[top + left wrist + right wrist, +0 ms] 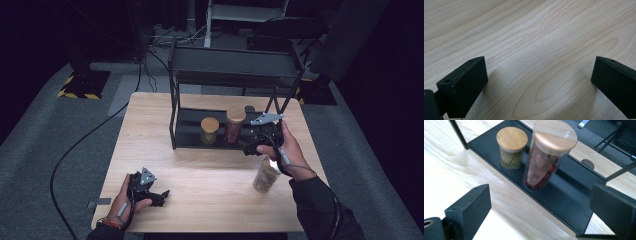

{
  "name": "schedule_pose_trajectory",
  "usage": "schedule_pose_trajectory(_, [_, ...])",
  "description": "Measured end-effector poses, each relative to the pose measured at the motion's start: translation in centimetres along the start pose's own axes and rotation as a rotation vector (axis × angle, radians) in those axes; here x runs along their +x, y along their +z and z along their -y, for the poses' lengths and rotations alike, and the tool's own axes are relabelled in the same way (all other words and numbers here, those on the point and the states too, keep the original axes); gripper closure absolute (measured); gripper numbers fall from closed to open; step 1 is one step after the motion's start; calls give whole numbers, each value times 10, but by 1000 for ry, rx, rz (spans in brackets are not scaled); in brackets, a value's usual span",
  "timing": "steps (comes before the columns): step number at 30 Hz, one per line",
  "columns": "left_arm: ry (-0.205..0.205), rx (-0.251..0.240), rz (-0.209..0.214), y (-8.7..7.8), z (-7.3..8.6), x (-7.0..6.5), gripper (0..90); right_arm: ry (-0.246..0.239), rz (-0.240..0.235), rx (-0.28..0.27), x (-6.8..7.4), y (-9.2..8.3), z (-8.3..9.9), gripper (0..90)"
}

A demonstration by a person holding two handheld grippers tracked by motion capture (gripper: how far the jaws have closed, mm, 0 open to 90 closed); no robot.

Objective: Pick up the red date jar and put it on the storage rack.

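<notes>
A black two-level rack stands at the back of the wooden table. On its lower shelf a short jar of green grains with a wooden lid stands beside a tall jar of red pieces; both also appear in the high view, short jar and tall jar. My right gripper hangs open just in front of the tall jar, nothing between its jaws. My left gripper rests open on bare wood near the front left.
A third glass jar with pale brown contents stands on the table right under the right wrist. The rack's posts and upper shelf hem in the jars from above and the sides. Cables and chair legs lie on the floor behind.
</notes>
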State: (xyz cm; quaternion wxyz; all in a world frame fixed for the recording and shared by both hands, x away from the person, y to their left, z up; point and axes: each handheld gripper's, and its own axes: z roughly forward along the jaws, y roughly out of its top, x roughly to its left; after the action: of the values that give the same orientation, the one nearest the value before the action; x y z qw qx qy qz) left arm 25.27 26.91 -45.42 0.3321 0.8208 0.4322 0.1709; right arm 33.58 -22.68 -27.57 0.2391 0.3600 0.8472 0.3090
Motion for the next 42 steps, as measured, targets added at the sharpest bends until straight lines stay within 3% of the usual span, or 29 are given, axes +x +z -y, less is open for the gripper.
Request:
schedule_pose_trajectory(9, [0, 0, 0, 0, 0, 0, 4, -34, -23, -37, -1, -21, 30, 37])
schedule_pose_trajectory(17, [0, 0, 0, 0, 0, 0, 4, -32, -29, -51, -5, -34, 54, 36])
schedule_pose_trajectory(30, [0, 0, 1, 0, 0, 0, 4, -66, -30, -63, -6, -41, 84, 36])
schedule_pose_trajectory(42, [0, 0, 1, 0, 0, 0, 4, -61, -16, -75, -7, -52, 111, 36])
